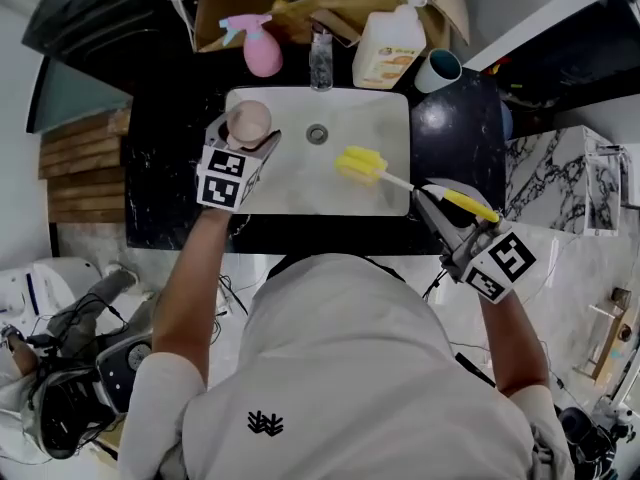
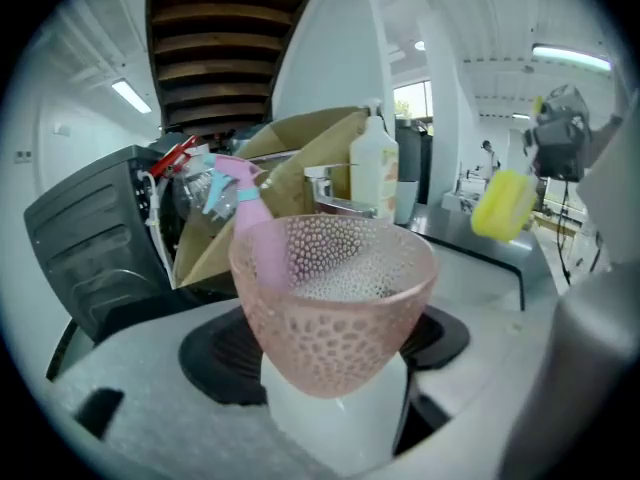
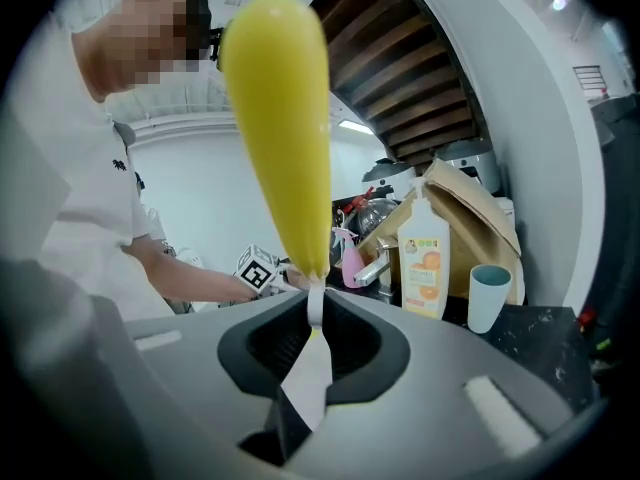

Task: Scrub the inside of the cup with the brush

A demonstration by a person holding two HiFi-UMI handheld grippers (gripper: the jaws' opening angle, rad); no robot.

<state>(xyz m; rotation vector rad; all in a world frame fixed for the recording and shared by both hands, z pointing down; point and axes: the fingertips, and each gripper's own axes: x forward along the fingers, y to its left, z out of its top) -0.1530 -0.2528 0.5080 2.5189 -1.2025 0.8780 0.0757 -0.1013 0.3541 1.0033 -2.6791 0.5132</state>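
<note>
The cup (image 1: pixel 249 121) (pink, clear, dimpled) stands mouth up between the jaws of the left claw (image 1: pixel 243 146), which are clamped on its lower part over the left end of the sink (image 1: pixel 300 196). The right claw (image 1: pixel 452 220) is closed tight on the yellow handle of the brush (image 1: pixel 400 180) — its sponge head reaches out ahead of that claw over the basin, apart from the cup. Beyond both claws, behind the sink — a tap (image 1: pixel 320 58), a pink spray bottle (image 1: pixel 262 50), a soap bottle (image 1: pixel 388 48) and a pale blue tumbler (image 1: pixel 438 69).
</note>
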